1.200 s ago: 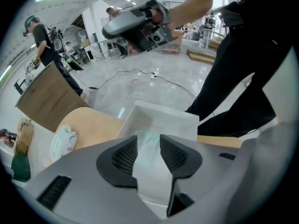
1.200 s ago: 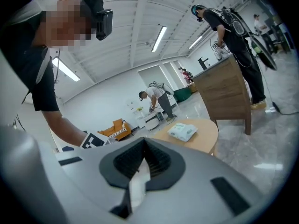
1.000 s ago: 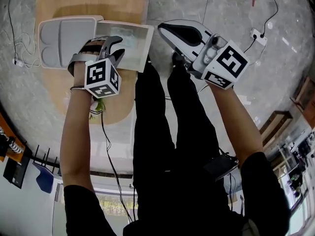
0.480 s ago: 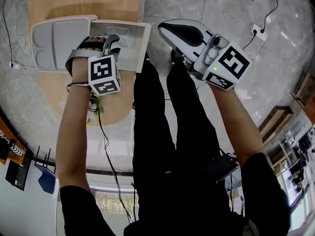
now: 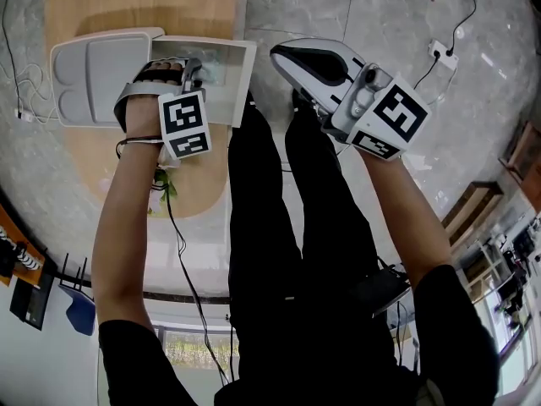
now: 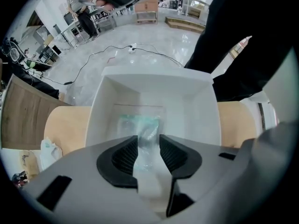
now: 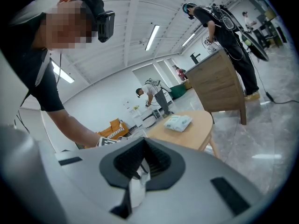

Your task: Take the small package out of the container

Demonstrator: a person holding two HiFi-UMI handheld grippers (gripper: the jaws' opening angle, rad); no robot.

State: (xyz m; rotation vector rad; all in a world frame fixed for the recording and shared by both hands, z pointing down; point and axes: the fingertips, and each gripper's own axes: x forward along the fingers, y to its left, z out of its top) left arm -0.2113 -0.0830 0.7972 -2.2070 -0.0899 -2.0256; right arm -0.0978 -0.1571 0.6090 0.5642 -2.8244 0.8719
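Note:
An open white container (image 5: 235,87) stands on the round wooden table (image 5: 203,180). In the left gripper view its white walls (image 6: 154,78) surround a small clear package (image 6: 140,125) with pale green contents lying on the bottom. My left gripper (image 5: 191,71) reaches into the container from the near side. Its jaws (image 6: 148,146) stand close together, with the package's near clear edge between the pads. My right gripper (image 5: 284,54) hangs off the table over the floor, pointing away. In its own view the right gripper (image 7: 145,160) is shut with nothing held.
A grey-white lid (image 5: 89,70) lies just left of the container. A white packet (image 7: 177,122) rests on a farther round table. A power strip (image 5: 444,60) and cables lie on the floor. Other people (image 7: 224,27) stand in the background.
My left gripper has edged forward over the container and turned slightly. The right gripper has stayed nearly where it was.

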